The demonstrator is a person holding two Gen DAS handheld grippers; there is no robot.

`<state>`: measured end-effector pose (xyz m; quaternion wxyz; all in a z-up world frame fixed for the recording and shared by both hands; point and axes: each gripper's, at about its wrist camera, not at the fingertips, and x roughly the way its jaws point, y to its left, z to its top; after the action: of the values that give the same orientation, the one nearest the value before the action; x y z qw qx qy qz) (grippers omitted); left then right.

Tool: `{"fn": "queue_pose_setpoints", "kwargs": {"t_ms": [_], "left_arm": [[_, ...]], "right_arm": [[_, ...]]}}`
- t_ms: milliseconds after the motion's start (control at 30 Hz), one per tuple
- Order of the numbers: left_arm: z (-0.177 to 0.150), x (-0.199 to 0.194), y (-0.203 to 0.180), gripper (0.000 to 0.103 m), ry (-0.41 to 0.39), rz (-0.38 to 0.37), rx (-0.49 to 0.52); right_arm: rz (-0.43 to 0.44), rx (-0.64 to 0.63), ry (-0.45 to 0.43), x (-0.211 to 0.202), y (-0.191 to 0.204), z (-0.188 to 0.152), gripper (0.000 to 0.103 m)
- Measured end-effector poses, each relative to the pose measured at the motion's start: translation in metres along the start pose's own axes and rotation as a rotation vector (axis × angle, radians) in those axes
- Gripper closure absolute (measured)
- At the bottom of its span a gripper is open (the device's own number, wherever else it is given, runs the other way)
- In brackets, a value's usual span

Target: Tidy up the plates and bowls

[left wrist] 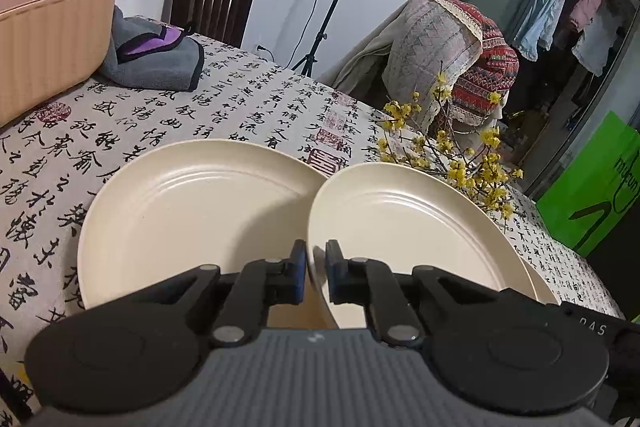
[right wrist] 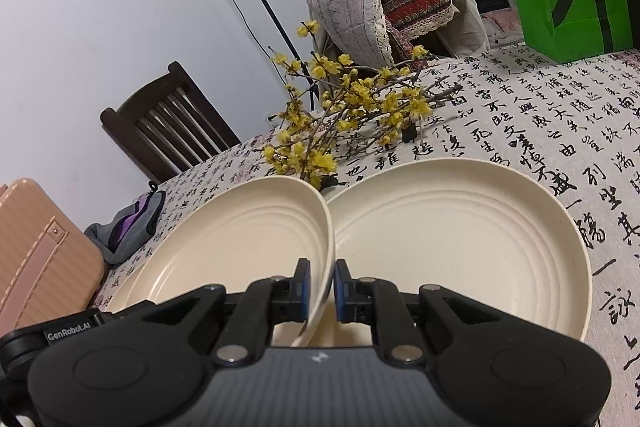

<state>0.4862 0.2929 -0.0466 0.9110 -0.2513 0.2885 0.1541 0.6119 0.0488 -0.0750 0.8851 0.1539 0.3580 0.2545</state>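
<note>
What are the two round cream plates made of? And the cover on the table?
The plates look like matte plastic or wheat-straw composite: tiny dark specks, dull sheen and thin rims, though glazed ceramic is possible. The tablecloth looks like woven linen or cotton, with a coarse, unshiny weave and printed black writing.

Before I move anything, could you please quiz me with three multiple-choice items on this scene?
1. Where does the flowering branch lie?
A. on the tablecloth beyond the plates
B. on a plate
C. on the chair

2. What colour is the held plate?
A. blue
B. cream
C. black

3. How is the left gripper?
A. wide open
B. shut on nothing
C. shut on the plate's rim

Answers:
1 A: the flowering branch rests on the tablecloth behind the plates.
2 B: the held plate is cream all over.
3 C: the left gripper has its fingers on both sides of the rim.
</note>
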Motion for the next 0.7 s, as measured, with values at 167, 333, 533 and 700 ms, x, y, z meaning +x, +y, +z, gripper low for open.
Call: {"fn": "queue_pose_setpoints", "kwargs": {"t_ms": [167, 333, 533, 700], "left_arm": [[0.002, 0.000, 0.004, 0.092, 0.012, -0.011, -0.019], [0.002, -0.004, 0.001, 0.092, -0.007, -0.006, -0.012], [0.002, -0.007, 0.000, 0.092, -0.014, -0.010, -0.014], [0.005, -0.014, 0.001, 0.092, -0.023, 0.004, -0.021]], "right_arm": [[0.003, -0.006, -0.007, -0.004, 0.001, 0.001, 0.091], [0.003, -0.009, -0.013, -0.006, 0.003, 0.000, 0.092], [0.007, -0.002, -0.020, -0.009, 0.002, 0.001, 0.092], [0.009, 0.007, -0.017, -0.014, 0.002, 0.003, 0.092]]}}
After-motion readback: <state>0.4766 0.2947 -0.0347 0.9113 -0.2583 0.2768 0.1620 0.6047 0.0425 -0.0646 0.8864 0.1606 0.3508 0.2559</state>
